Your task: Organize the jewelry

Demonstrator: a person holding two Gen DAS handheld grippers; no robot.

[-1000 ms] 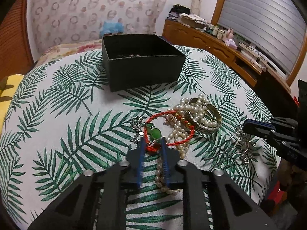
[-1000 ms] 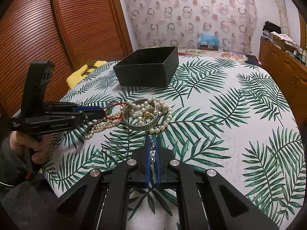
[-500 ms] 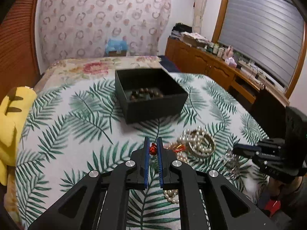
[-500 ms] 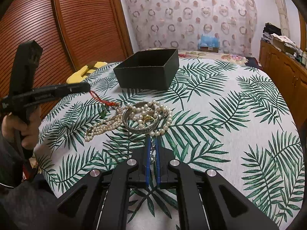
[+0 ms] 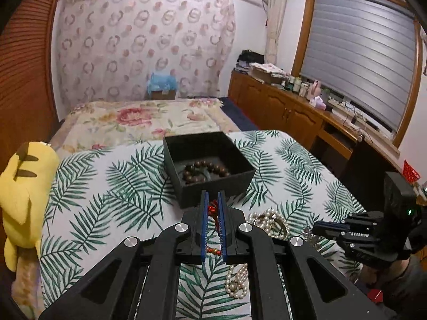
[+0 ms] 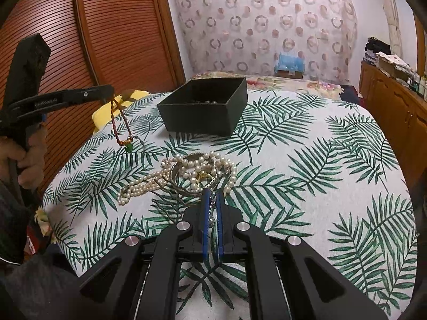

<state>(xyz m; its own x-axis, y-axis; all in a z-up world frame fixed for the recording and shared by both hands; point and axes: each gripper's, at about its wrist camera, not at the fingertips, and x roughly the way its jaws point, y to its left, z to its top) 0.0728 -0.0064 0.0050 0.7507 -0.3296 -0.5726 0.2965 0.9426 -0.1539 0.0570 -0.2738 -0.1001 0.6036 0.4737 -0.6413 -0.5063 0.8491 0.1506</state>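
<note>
My left gripper (image 5: 213, 196) is shut on a red cord bracelet (image 5: 212, 209) and holds it in the air in front of the black box (image 5: 210, 184). In the right wrist view the left gripper (image 6: 108, 94) shows with the bracelet (image 6: 121, 125) and its green pendant dangling. The box (image 6: 205, 112) holds a brown bead bracelet (image 5: 205, 172). My right gripper (image 6: 210, 194) is shut on a silver chain piece (image 6: 211, 210) low at the near edge of the jewelry pile. A pearl necklace (image 6: 186, 172), a metal bangle and a gold ring lie in the pile (image 5: 267, 220).
The table has a palm-leaf cloth (image 6: 320, 173). A yellow plush toy (image 5: 24, 186) sits at the table's left edge. A bed (image 5: 138, 120) lies behind the table, and a wooden cabinet (image 5: 293, 112) runs along the right wall.
My left gripper closed on the red cord bracelet, lifted it off the pile and rose toward the black box. My right gripper stayed shut on the silver chain piece in place.
</note>
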